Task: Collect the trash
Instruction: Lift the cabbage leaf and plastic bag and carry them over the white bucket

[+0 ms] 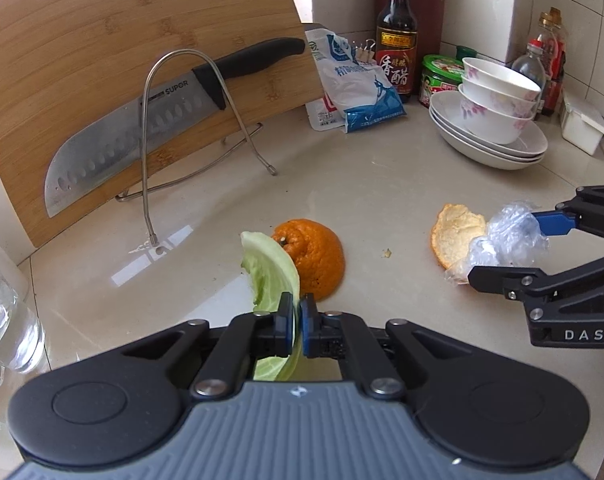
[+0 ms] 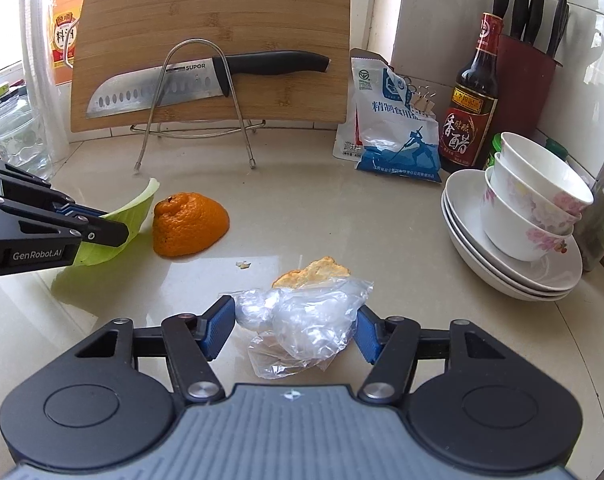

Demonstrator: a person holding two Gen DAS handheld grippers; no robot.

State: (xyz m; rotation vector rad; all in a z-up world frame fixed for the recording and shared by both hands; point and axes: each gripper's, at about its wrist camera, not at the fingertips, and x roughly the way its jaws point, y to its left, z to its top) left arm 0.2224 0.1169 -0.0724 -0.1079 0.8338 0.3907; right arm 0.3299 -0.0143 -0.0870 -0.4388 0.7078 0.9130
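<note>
Cabbage leaf (image 1: 272, 268) pinched edge-on between the pressed-together blue pads of the left gripper (image 1: 297, 320), lower end near the countertop (image 1: 362, 184), just beside the domed orange peel (image 1: 314, 256). Crumpled clear plastic wrap (image 2: 306, 316) lying on the counter between the spread jaws of the right gripper (image 2: 296, 328); touching the pads or not, cannot tell. Flat piece of orange peel (image 2: 314, 270), pith side up, just behind the plastic and partly under it. Small peel crumb (image 2: 243, 265) between the 2 peels. Farther back: bamboo cutting board (image 2: 222, 20) leaning in a wire rack (image 2: 194, 92) with a SUPOR santoku knife (image 2: 174, 88) across it, a bag of salt (image 2: 394, 136), a vinegar bottle (image 2: 472, 104), a knife block (image 2: 522, 80). To the right, 3 stacked bowls (image 2: 530, 208) on 3 stacked plates (image 2: 514, 276).
</note>
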